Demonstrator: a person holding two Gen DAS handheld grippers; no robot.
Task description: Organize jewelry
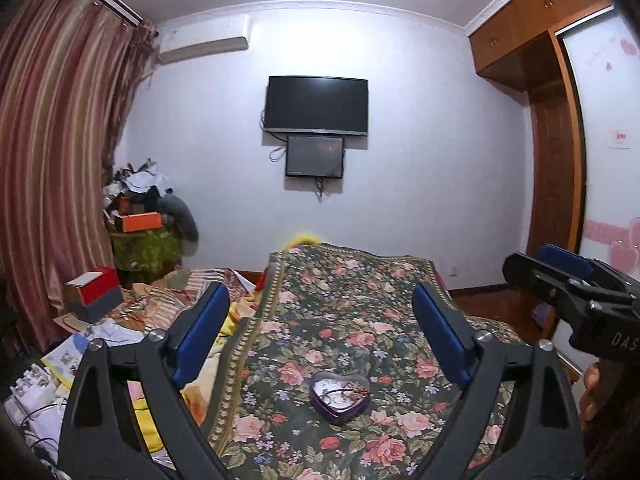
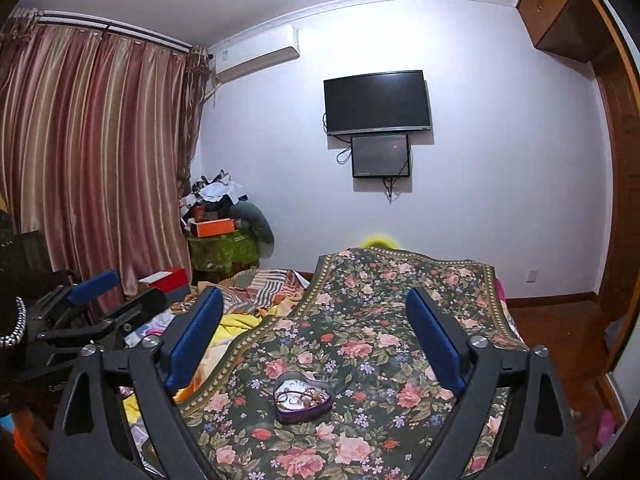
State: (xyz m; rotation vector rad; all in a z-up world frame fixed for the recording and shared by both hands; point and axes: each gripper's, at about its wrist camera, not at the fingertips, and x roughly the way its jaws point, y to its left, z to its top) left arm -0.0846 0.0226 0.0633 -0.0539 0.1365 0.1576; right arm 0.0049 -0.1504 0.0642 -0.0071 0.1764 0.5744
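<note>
A purple heart-shaped tin (image 1: 339, 397) sits on the floral blanket (image 1: 340, 312). Several pieces of jewelry, rings and a reddish bracelet or chain, lie inside it. It also shows in the right wrist view (image 2: 303, 400). My left gripper (image 1: 321, 304) is open and empty, held above and behind the tin. My right gripper (image 2: 315, 306) is open and empty too, likewise above the tin. The right gripper shows at the right edge of the left wrist view (image 1: 560, 276), and the left gripper shows at the left of the right wrist view (image 2: 108, 296).
The floral blanket covers a bed. Left of it lie striped and yellow bedding (image 1: 236, 320), a red and grey box (image 1: 94, 290) and papers. A cluttered pile (image 1: 144, 216) stands by the curtain (image 1: 52, 152). A wardrobe (image 1: 560, 128) is on the right.
</note>
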